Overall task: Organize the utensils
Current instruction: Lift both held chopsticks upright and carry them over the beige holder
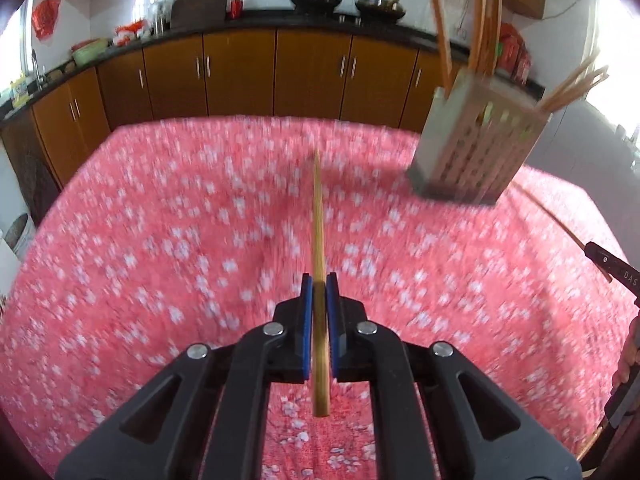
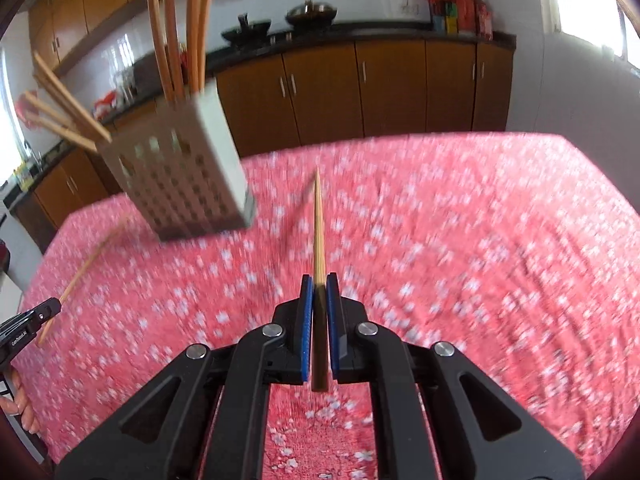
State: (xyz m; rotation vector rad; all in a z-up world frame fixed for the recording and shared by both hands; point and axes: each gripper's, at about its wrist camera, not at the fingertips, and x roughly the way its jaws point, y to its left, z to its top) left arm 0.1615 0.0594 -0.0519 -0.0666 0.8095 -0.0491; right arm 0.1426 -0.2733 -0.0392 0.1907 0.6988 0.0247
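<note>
My left gripper is shut on a bamboo chopstick that points forward above the pink flowered tablecloth. My right gripper is shut on a second chopstick in the same way. A beige perforated utensil holder stands on the table, to the right in the left wrist view and to the left in the right wrist view. Long wooden handles and several chopsticks stick out of its top. The right gripper's tip shows at the right edge with its chopstick. The left gripper shows at the left edge.
Brown kitchen cabinets under a dark counter run behind the table. Woks and other kitchenware sit on the counter. A person's hand holds the left gripper's handle. Both views are blurred by motion.
</note>
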